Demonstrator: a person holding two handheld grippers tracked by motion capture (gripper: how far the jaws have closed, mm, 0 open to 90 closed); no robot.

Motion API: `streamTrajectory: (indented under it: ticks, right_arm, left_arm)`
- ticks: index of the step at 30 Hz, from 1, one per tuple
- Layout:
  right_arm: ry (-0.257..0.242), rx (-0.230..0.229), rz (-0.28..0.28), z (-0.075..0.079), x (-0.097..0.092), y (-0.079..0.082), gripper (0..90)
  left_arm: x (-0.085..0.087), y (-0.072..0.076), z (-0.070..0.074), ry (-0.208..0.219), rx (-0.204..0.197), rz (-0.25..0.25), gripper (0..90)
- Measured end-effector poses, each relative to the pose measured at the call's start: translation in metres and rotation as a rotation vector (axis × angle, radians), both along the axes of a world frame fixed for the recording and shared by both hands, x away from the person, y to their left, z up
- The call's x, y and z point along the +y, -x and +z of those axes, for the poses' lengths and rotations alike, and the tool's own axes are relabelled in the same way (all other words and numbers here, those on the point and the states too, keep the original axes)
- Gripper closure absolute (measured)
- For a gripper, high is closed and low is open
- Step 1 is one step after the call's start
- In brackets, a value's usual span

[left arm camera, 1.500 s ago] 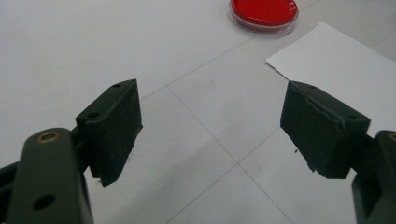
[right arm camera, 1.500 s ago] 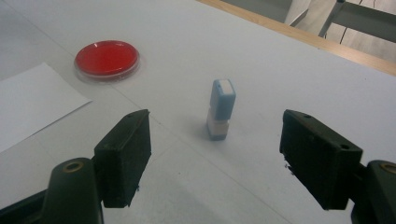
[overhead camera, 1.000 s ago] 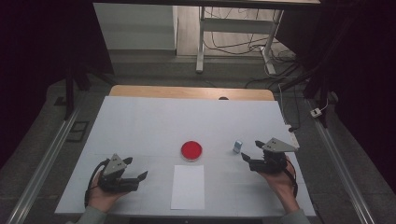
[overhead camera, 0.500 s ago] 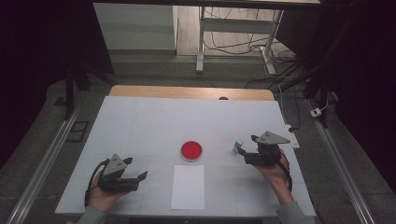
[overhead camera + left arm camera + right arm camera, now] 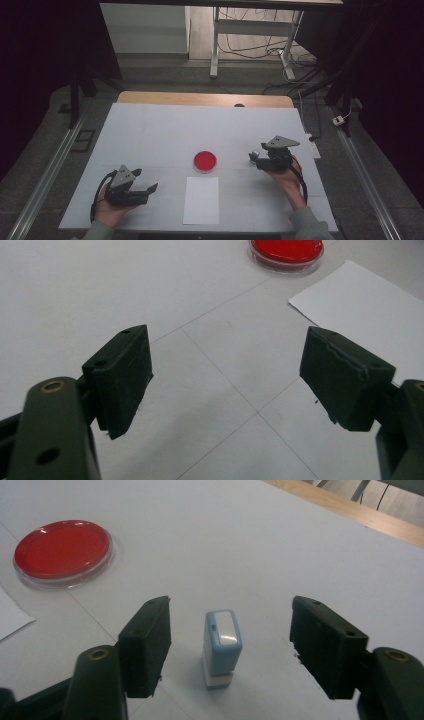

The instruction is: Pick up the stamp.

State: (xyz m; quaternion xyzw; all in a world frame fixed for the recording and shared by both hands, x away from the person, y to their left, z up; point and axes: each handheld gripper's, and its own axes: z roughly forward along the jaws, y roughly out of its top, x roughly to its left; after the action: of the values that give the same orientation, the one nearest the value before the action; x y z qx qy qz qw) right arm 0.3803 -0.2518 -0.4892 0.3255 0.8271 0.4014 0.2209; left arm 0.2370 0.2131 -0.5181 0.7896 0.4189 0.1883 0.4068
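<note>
Now upright stamp (image 5: 222, 647) between right gripper (image 5: 230, 645) pads, untouched

**Both hands low, right tool partway closed**

Left tool (image 5: 150, 189) sits in the person's left hand (image 5: 111, 209) near the front edge of the table, jaws spread wide with nothing between them, pointing off to the right in the high view. Right tool (image 5: 254, 159) is held by the right hand (image 5: 287, 176), pointing left; its jaws have just been closing but the pads (image 5: 147, 645) aren't pressing on anything yet.
</note>
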Motion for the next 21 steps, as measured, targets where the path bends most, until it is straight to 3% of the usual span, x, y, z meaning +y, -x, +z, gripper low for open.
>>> streamTrajectory:
  ticks: [21]
  right_arm:
    - [0.003, 0.048, 0.034, -0.0088, 0.0, -0.0046, 65.7]
  left_arm:
    - [0.0002, 0.0002, -0.0002, -0.002, 0.003, -0.006, 21.3]
